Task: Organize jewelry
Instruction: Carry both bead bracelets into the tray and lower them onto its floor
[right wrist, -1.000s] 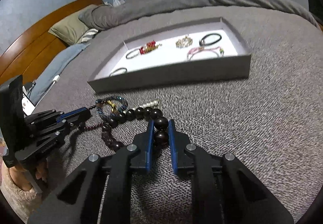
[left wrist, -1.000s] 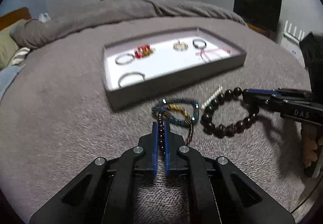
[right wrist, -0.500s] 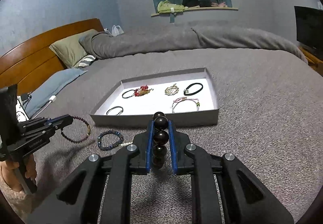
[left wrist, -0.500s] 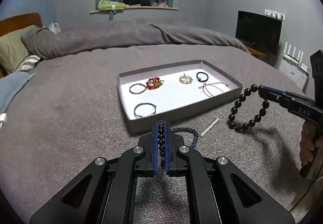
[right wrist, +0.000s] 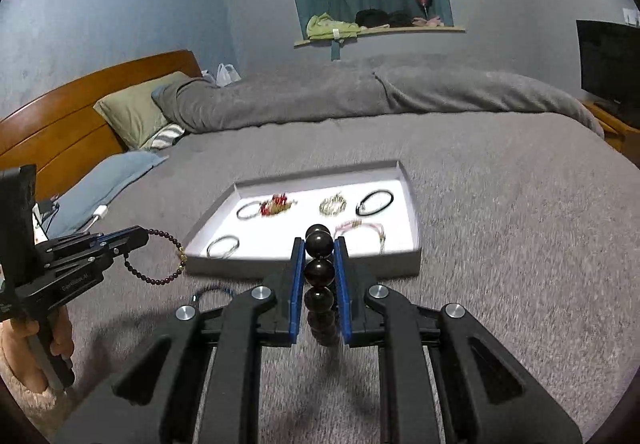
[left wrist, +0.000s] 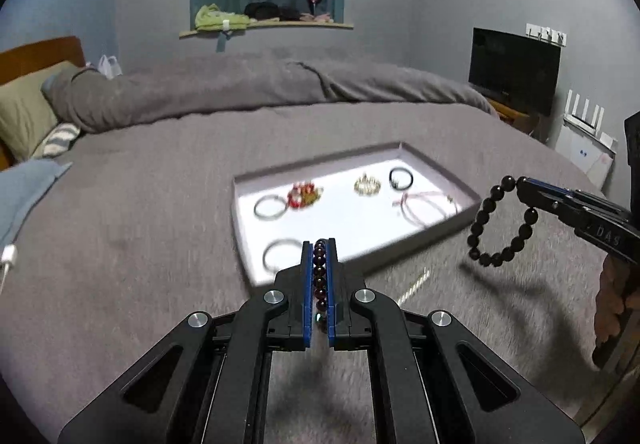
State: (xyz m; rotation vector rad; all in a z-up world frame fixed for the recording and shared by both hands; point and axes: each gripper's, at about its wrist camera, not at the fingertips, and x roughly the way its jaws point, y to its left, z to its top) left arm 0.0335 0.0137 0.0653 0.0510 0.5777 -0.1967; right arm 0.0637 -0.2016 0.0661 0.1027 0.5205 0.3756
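Six pieces already lay in the tray (left wrist: 436, 238), while the left gripper (left wrist: 319, 244) clamped a small-bead bracelet (right wrist: 160, 260) and the right gripper (right wrist: 319, 244) clamped a large-bead bracelet (left wrist: 500, 222) above the bed (right wrist: 500, 224), two more pieces (right wrist: 210, 290) left there.

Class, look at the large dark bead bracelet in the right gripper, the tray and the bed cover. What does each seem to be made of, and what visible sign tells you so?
Large dark bead bracelet: polished stone, wood or glass; round, glossy, with highlights. Which one is unclear.
Tray: likely cardboard; thin grey matte walls, flat white floor.
Bed cover: soft napped fabric, perhaps fleece; matte grey and fuzzy.
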